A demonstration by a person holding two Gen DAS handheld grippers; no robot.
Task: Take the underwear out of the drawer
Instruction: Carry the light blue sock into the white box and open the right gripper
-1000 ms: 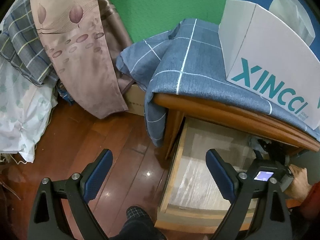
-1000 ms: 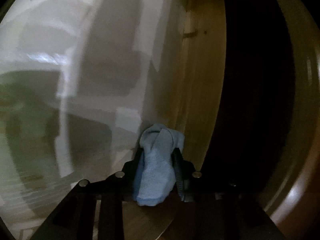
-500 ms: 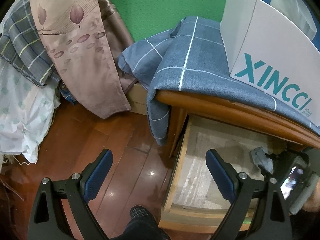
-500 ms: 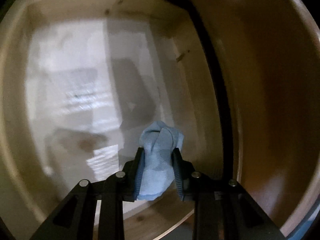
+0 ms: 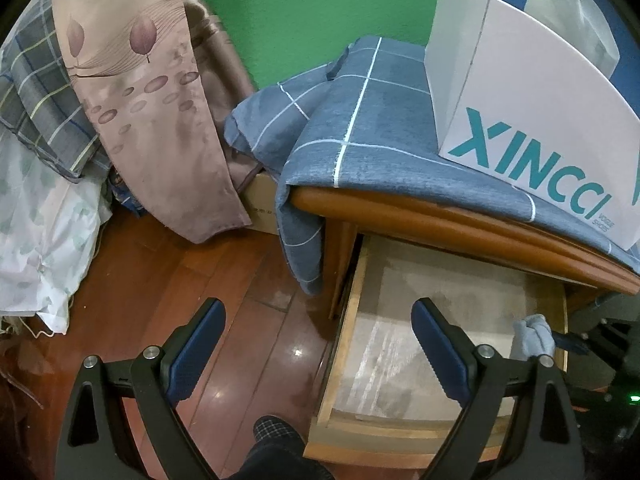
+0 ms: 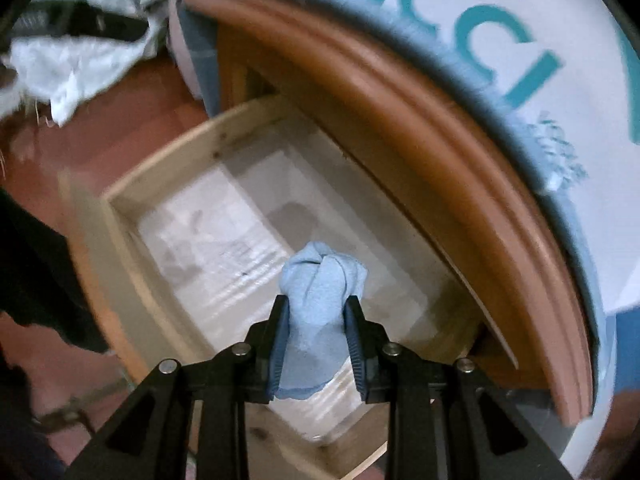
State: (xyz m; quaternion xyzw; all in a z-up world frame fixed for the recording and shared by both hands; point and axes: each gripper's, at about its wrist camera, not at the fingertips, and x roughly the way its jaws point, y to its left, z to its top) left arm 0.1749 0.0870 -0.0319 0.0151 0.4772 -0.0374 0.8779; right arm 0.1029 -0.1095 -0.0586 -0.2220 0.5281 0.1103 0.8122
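Right gripper (image 6: 316, 332) pinches the light-blue underwear (image 6: 320, 300) above the pulled-out drawer (image 6: 132, 216). Left gripper (image 5: 318, 344) hangs with jaws spread, holding nothing.

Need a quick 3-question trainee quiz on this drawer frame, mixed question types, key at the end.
1. True or false: the left gripper is clamped on a garment.
2. Multiple choice: what does the right gripper hold? A) a white box B) light blue underwear C) nothing
3. Fill in: the white box printed with teal letters sits on a blue checked ____ covering the cabinet top above the open drawer.

Key
1. False: its jaws stand wide open with nothing between them, over the floor and the drawer's edge.
2. B: the pads press on the bunched cloth above the drawer.
3. cloth
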